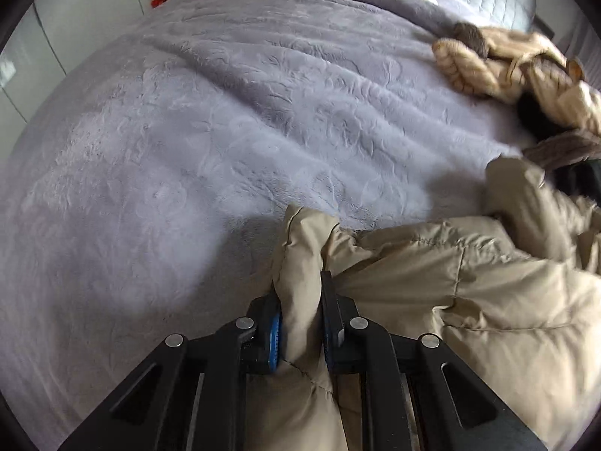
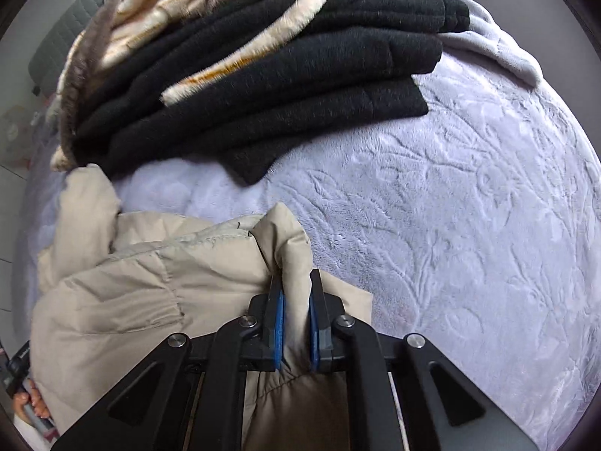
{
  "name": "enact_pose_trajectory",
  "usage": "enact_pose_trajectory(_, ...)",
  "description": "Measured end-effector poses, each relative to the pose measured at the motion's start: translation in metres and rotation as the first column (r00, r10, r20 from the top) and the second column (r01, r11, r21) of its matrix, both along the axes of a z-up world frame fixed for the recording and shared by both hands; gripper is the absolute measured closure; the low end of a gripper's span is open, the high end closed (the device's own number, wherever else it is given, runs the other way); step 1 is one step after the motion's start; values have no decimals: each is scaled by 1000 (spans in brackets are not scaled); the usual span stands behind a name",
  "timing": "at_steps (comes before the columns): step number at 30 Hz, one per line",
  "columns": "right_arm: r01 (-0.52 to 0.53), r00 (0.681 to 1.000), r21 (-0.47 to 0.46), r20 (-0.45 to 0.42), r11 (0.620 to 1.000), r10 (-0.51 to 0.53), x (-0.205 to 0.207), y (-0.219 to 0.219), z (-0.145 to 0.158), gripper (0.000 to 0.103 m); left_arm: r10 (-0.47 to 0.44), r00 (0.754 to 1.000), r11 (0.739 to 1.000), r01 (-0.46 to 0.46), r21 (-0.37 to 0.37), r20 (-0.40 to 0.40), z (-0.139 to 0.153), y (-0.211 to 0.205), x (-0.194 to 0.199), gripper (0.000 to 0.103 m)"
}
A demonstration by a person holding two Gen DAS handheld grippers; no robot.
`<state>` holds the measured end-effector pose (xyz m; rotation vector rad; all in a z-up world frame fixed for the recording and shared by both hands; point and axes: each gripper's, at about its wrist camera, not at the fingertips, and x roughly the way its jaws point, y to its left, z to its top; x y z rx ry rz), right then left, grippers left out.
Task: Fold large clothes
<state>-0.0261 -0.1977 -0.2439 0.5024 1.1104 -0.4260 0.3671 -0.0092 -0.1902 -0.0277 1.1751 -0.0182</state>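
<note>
The left gripper (image 1: 298, 293) has its black jaws with blue pads clamped on a puffy fold of the beige quilted padded jacket (image 1: 469, 282), and the right gripper (image 2: 296, 293) pinches another fold of that jacket (image 2: 131, 293) likewise. The jacket lies bunched on the lilac embossed plush blanket (image 2: 469, 225) covering the bed, near a stack of folded black fleece garments (image 2: 319, 60) draped with cream-and-brown fur pieces (image 2: 169, 3).

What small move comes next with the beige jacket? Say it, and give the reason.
Probably carry the jacket out over the bare grey blanket and lay it flat. The left gripper and right gripper each pinch a bunched fold, the jacket is crumpled, and open blanket lies ahead.
</note>
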Motion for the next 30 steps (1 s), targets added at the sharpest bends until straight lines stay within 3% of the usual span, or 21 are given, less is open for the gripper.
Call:
enact_pose_trajectory(4,29,1000,-1,-10,1000,-29,4,-9,-6,88,19,1000,1000,-19,22,-7,-4,-4,8,80)
enact_pose_trajectory(6,54,998,-9,-20,999,-54,6,-13,-1,76,77,997,997,-77,8,-10,4,6,10,75)
enact_pose_trajectory(8,73,997,-37,5,997,-73,0,-14,20,73,121,992,993,-121,-15,26,24,18,6,75)
enact_pose_trajectory(10,40,995,-69,91,997,-34,-12,-5,51,73,113,990,994,-112,-17,81,47,25,-2,75)
enact_pose_trajectory(12,-42,984,-105,167,994,60,-23,13,78,74,52,990,998,-46,-47,134,72,25,-15,75)
enact_pose_trajectory(14,-192,958,-83,202,978,205,-24,37,90,75,-44,986,993,60,-99,161,89,14,-30,75)
enact_pose_trajectory(17,-365,914,-13,185,931,361,-14,67,80,75,-231,963,945,256,-204,138,87,-27,-49,75)
enact_pose_trajectory(19,-407,904,-28,132,913,407,-3,80,61,75,-276,952,946,293,-138,132,71,-53,-49,75)
enact_pose_trajectory(20,-401,909,-41,107,915,403,3,80,50,75,-265,956,958,276,-78,126,60,-60,-45,75)
enact_pose_trajectory(22,-350,930,-81,88,933,357,11,64,40,79,-203,972,977,208,-34,115,43,-59,-33,75)
enact_pose_trajectory(24,-274,955,-101,92,956,283,6,44,32,83,-91,991,994,97,-49,102,25,-41,-16,75)
enact_pose_trajectory(26,-175,978,-89,101,981,184,7,12,25,84,-42,994,999,45,-31,102,14,-30,-6,75)
enact_pose_trajectory(28,-80,990,-85,108,993,89,5,-13,16,84,-23,995,999,25,-22,94,4,-20,-1,75)
enact_pose_trajectory(30,-19,994,-14,110,1000,20,5,-34,0,85,-4,997,999,8,-44,77,-6,-16,5,75)
